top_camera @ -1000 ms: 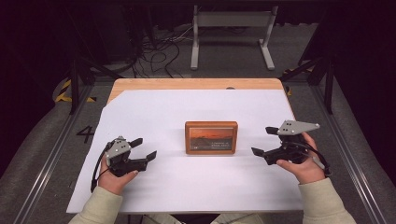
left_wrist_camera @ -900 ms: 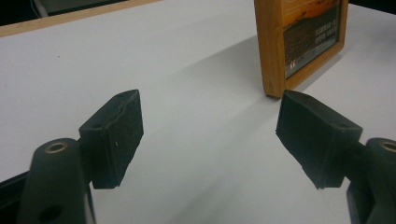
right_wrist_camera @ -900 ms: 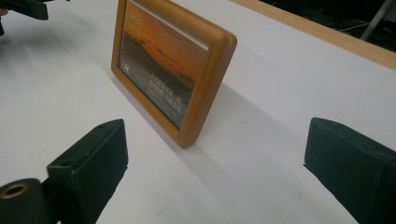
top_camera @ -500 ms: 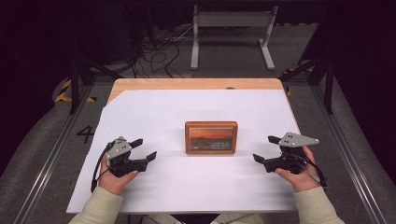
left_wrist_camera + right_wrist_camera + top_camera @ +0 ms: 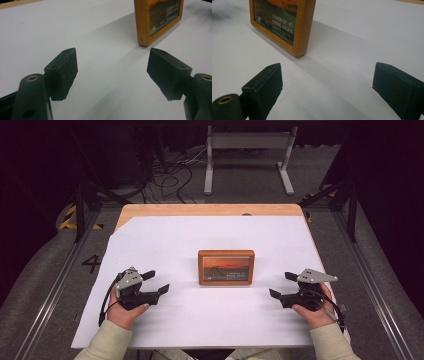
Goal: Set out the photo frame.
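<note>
Both tools open, low over the desk.
We see the left tool (image 5: 156, 282) and right tool (image 5: 282, 285) spread wide, gripping nothing; between and beyond them a wooden picture frame (image 5: 226, 267) sits mid-desk (image 5: 170, 235), apart from both.

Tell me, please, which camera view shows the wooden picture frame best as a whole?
The high view: the wooden picture frame shows whole on the white sheet. The left gripper view catches one lower corner; the right gripper view shows another corner, with its printed text closer.

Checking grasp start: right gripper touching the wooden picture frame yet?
Apart. High view shows white table cover between the right gripper and the wooden picture frame; jaws open.
</note>
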The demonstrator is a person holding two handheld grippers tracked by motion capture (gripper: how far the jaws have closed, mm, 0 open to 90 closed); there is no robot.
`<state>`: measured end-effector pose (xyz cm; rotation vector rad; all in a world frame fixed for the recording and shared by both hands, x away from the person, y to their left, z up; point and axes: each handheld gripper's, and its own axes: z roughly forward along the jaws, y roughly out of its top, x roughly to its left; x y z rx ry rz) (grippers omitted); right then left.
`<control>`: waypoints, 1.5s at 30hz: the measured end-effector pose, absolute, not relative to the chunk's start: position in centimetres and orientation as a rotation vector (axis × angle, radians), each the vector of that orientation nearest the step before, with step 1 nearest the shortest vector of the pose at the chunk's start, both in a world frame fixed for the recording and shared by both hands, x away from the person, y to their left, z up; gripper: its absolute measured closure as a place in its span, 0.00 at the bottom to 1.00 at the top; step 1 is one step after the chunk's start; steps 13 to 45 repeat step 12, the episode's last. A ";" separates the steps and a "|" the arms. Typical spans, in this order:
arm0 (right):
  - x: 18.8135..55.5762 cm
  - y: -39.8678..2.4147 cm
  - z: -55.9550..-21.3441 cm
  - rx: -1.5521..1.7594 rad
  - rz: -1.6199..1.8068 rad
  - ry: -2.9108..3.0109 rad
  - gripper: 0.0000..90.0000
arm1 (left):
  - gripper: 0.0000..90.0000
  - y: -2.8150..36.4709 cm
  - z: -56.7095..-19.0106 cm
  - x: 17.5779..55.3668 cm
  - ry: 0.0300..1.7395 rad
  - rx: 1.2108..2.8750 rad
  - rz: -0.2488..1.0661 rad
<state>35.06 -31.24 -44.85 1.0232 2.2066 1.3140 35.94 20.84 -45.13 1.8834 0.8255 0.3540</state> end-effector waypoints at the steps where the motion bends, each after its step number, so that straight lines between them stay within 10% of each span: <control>1: 35.1 -31.1 -45.0 1.015 1.306 2.215 0.11 | 0.28 20.9 -45.1 36.0 0.826 1.876 0.348; 45: 35.4 -30.9 -45.1 1.029 1.271 2.218 0.10 | 0.28 20.8 -45.2 35.9 0.835 1.890 0.360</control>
